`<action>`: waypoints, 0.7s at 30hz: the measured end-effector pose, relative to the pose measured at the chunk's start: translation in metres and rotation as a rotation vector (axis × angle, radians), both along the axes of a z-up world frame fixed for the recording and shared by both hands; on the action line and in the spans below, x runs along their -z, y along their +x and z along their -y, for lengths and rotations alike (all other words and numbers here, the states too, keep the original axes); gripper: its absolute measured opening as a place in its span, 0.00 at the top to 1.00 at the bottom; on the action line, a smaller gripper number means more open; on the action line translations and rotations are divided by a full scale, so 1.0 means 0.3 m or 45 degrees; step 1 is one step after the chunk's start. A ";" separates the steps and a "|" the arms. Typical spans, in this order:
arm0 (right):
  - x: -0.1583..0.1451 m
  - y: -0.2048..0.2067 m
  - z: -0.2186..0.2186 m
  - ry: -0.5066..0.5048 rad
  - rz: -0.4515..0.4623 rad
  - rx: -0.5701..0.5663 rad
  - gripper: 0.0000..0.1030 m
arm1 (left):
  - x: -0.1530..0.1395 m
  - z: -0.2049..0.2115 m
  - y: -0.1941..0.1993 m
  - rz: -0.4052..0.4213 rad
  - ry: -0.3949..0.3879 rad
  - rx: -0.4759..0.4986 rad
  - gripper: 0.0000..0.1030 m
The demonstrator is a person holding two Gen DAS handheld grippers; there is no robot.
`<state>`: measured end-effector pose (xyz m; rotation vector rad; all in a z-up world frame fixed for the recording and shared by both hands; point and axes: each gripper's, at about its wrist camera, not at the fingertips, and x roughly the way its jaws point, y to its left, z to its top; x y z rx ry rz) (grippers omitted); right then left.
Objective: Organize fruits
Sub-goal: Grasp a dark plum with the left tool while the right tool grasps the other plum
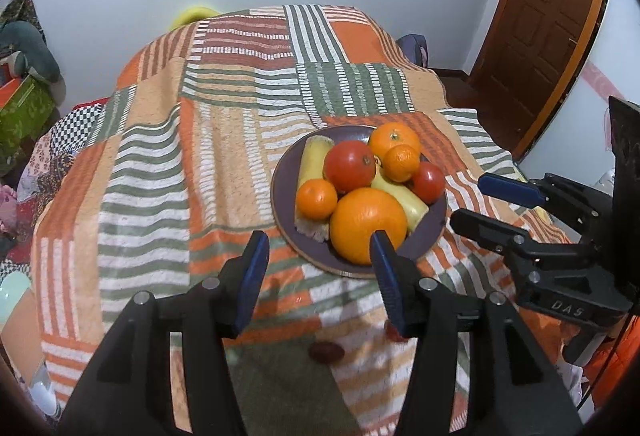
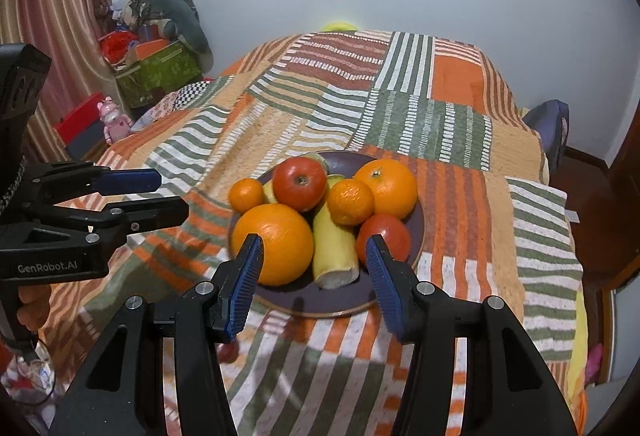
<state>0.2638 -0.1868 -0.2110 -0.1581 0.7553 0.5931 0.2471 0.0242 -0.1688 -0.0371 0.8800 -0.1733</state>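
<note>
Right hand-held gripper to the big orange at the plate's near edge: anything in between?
Nothing visible. The right hand-held gripper is open, and the big orange sits at the near edge of the plate, right ahead of the fingers. The banana lies against the orange's right side, so that finger has little room.

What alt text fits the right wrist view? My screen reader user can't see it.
A dark plate piled with oranges, red apples and a yellow banana sits on a striped patchwork cloth. The open right gripper hovers just in front of the plate, its blue fingers framing the biggest orange. The open, empty left gripper reaches in from the left.
</note>
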 end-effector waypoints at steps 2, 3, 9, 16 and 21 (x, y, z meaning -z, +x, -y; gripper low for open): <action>-0.004 -0.026 -0.002 0.001 0.002 -0.003 0.52 | -0.004 -0.008 -0.027 -0.002 -0.002 -0.004 0.47; -0.003 -0.036 -0.002 0.000 0.002 -0.003 0.52 | -0.006 -0.012 -0.044 -0.002 -0.001 -0.007 0.45; 0.008 -0.104 -0.015 -0.005 -0.008 -0.009 0.52 | 0.013 -0.044 -0.126 -0.032 -0.007 -0.030 0.45; 0.088 -0.150 -0.045 -0.033 -0.068 -0.039 0.51 | 0.085 -0.068 -0.175 -0.110 -0.007 -0.053 0.45; 0.149 -0.154 -0.075 -0.041 -0.130 -0.074 0.51 | 0.141 -0.068 -0.189 -0.144 -0.012 -0.040 0.45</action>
